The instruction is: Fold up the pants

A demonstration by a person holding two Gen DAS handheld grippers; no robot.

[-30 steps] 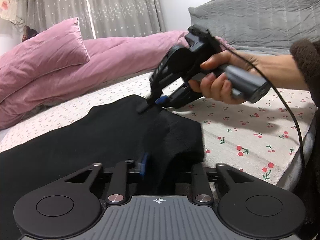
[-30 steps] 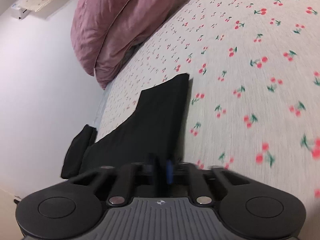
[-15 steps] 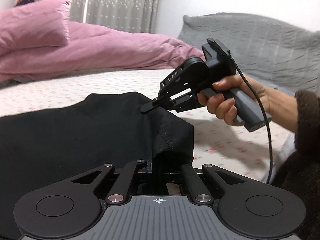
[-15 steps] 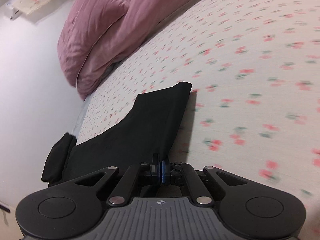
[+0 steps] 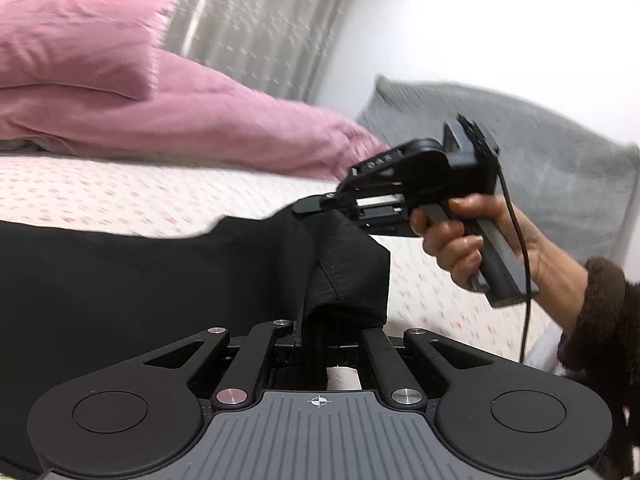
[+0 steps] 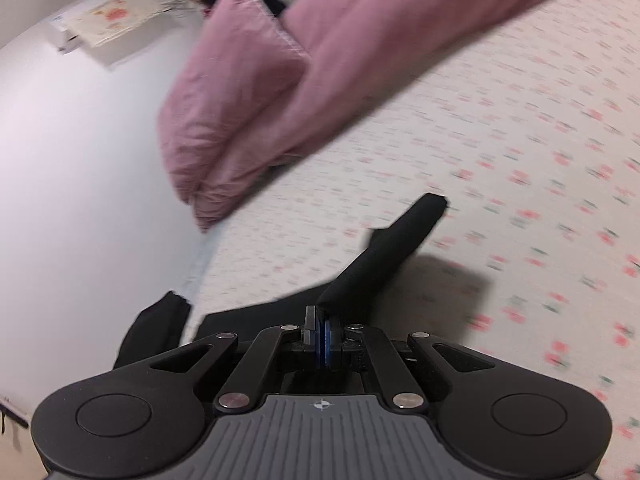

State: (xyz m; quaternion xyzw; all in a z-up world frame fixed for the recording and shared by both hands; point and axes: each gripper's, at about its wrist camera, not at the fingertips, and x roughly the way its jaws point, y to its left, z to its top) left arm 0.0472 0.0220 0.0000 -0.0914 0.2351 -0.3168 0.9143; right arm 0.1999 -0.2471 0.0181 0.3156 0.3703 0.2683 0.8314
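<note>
Black pants [image 5: 140, 280] lie across the cherry-print bed sheet [image 5: 100, 192]. My left gripper [image 5: 320, 332] is shut on one corner of the pants' end and holds it off the bed. My right gripper [image 5: 308, 208], held in a hand, is shut on the other corner, also raised. In the right wrist view the right gripper [image 6: 322, 332] pinches the pants [image 6: 384, 256], which stretch ahead as a raised fold; another part [image 6: 152, 328] hangs over the bed's left edge.
Pink pillows [image 5: 76, 48] and a pink duvet [image 5: 240, 132] lie at the back of the bed. A grey quilted cover [image 5: 560, 152] is at the right. Curtains [image 5: 260, 20] hang behind. A white wall [image 6: 80, 160] runs along the bed's left side.
Both grippers have lifted the end of the pants off the bed. The fabric that lay flat now hangs raised between them, and both views have tilted upward.
</note>
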